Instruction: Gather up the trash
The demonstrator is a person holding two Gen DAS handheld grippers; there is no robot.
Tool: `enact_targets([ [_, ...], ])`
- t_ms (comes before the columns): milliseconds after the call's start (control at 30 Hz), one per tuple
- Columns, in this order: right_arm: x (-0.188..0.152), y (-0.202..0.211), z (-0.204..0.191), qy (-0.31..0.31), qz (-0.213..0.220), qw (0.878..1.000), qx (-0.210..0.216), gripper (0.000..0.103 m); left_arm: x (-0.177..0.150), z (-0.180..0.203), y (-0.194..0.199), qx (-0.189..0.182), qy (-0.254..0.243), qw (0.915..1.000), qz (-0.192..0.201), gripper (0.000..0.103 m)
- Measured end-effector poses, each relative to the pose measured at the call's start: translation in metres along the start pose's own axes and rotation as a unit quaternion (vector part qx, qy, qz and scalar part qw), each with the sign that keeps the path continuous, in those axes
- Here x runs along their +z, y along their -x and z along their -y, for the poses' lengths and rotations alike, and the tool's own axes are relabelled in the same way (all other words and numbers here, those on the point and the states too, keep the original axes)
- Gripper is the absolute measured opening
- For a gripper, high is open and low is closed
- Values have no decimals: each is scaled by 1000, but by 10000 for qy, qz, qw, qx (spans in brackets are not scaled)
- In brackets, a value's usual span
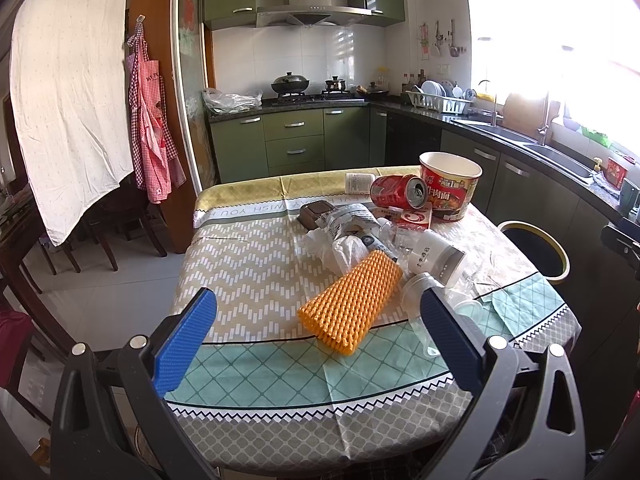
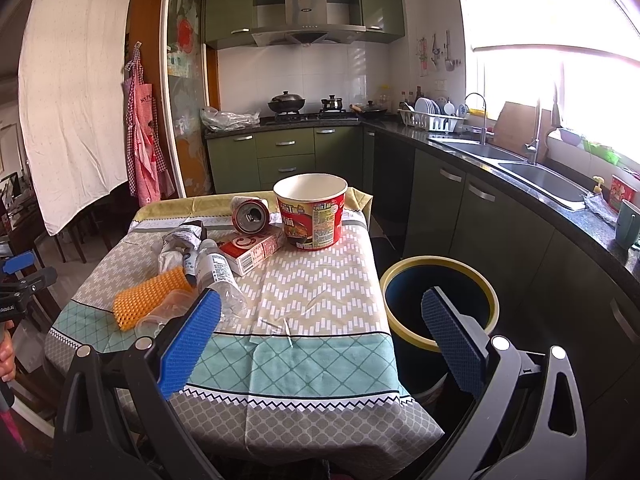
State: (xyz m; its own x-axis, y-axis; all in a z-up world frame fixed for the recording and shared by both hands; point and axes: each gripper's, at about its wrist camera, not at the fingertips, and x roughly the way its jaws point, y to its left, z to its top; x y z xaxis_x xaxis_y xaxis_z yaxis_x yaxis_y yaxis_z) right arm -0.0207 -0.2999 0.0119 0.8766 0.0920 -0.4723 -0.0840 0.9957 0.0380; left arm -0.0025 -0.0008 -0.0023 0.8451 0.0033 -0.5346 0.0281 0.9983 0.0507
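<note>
Left gripper (image 1: 318,340): ribbed blue pads spread apart, gripping nothing.
Right gripper (image 2: 320,338): likewise apart.
Trash: orange foam mesh sleeve (image 1: 352,300), dented red can (image 1: 398,191), paper noodle bowl (image 1: 450,184) on tablecloth (image 1: 248,256).
Bin (image 2: 440,300): round, yellow-rimmed, beside table.

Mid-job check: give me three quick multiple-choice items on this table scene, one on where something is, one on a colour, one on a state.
1. Where is the trash bin?
A. on the table
B. on the floor beside the table
C. in the sink

2. What colour is the foam net sleeve?
A. orange
B. green
C. black

3. How is the red soda can placed?
A. upright
B. on its side
C. inside the noodle cup

Key: B, its rim sits below the tabletop edge; A, it is plainly orange; B, its opened top faces sideways.
</note>
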Motion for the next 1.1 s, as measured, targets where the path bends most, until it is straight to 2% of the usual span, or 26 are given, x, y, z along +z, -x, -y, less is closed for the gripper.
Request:
enact_targets([
  [1100,-3,-4,3,-7,-45,10000,-12,99,-6,-1,-5,0,-16,10000,-54,97],
])
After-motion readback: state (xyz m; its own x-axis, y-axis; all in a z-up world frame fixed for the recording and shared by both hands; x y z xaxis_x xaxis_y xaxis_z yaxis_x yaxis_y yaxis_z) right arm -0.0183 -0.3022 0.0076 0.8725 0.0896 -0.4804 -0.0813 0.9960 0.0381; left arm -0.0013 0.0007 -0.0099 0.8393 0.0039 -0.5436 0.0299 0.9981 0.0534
